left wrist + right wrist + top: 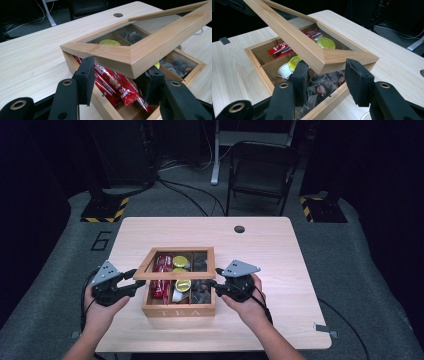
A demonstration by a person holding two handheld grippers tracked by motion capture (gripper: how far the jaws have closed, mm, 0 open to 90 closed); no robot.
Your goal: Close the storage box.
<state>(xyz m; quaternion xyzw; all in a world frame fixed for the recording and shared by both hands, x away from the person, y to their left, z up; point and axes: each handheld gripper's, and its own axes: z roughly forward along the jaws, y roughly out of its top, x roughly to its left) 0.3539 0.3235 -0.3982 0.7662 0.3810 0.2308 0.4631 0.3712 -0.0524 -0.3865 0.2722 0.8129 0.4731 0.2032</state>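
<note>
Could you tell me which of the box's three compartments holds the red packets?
The compartment nearest the left gripper holds the red packets; the middle has yellow-lidded cups, the other dark sachets.

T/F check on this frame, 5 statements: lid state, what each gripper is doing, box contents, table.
1. The box's lid is fully shut on the wooden box. False: it is lifted clear of the front rim, tilted.
2. The left gripper has a lid corner between its jaws. True, as the left gripper view shows.
3. The right gripper is parked away from the box. False: its jaws straddle the other front lid corner.
4. Red packets lie in one compartment. True.
5. The table has a round hole near its far edge. True.
</note>
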